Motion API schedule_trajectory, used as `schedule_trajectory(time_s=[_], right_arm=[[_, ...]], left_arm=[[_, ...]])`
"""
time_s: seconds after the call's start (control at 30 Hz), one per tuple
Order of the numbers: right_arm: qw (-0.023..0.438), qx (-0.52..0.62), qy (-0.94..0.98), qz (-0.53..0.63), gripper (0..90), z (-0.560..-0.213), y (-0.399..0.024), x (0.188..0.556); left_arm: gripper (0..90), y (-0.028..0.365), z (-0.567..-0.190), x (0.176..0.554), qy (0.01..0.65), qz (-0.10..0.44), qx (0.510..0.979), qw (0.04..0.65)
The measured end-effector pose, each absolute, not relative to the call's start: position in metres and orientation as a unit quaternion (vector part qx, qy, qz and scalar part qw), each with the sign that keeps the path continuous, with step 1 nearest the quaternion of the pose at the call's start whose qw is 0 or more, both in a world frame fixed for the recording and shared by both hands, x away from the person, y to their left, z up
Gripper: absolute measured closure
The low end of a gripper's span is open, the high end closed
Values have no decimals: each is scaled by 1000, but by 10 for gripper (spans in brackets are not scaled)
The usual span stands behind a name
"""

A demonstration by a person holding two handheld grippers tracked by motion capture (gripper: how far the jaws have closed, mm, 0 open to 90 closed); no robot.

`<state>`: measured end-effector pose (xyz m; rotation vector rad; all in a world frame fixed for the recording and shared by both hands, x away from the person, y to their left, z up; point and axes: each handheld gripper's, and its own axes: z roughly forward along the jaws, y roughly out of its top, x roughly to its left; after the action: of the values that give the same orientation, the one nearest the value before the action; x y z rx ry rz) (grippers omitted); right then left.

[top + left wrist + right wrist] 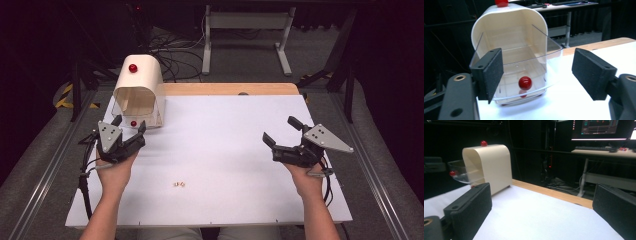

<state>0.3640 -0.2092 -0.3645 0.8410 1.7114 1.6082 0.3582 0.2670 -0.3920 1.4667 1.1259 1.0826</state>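
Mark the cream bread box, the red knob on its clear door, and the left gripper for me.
cream bread box (146, 74), high view, on its curved top.
red knob (525, 83), left gripper view, on its round front.
left gripper (131, 125), high view, midway between its fingertips.

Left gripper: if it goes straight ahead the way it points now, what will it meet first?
Probably the clear door of the cream box, near its red knob. The left gripper is open and aimed there; the gap is hard to judge.

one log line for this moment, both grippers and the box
left gripper: open, facing red knob of clear flap | right gripper: open, nothing held | cream box: back left of table
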Motion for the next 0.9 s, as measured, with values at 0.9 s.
schedule_trajectory(time_s=[0.9], right_arm=[[275, 325, 657, 622, 3, -366, -212, 367]], left_arm=[[53, 272, -376, 346, 429, 419, 594, 536]])
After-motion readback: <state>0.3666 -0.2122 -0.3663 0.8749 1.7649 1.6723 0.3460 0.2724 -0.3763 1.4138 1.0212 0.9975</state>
